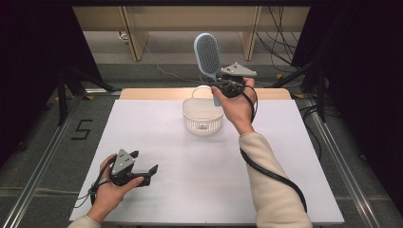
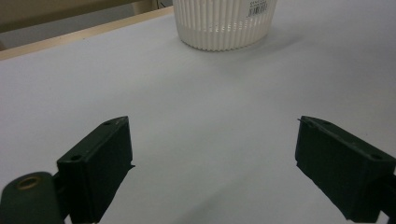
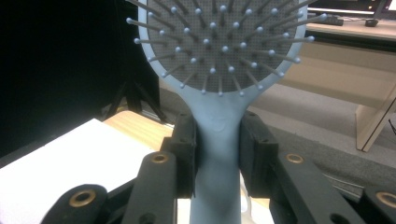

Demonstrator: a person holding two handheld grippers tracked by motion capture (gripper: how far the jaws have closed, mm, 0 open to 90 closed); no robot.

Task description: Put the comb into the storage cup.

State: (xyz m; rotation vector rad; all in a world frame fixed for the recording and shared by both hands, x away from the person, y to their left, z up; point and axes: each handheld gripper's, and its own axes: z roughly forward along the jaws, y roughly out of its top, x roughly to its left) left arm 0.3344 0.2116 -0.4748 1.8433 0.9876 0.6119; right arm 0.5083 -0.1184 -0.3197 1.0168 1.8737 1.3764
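The right tongs (image 1: pixel 223 84) clamped the light-blue hairbrush (image 1: pixel 208 54) by its handle, head up at twelve o'clock above the white basket (image 1: pixel 203 115). The left tongs (image 1: pixel 142 164) rested apart on the tabletop (image 1: pixel 190 180) at seven o'clock.

basket (image 1: pixel 202 115) mid-table, open tabletop (image 1: pixel 190 180) around

White table sheet (image 1: pixel 180 156); a taped "5" (image 1: pixel 81 129) on the floor at left.

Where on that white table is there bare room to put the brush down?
Bare table spreads between the left claw and the sleeve, and left of the basket. The far middle is crowded: the right claw holds the hairbrush above the basket.
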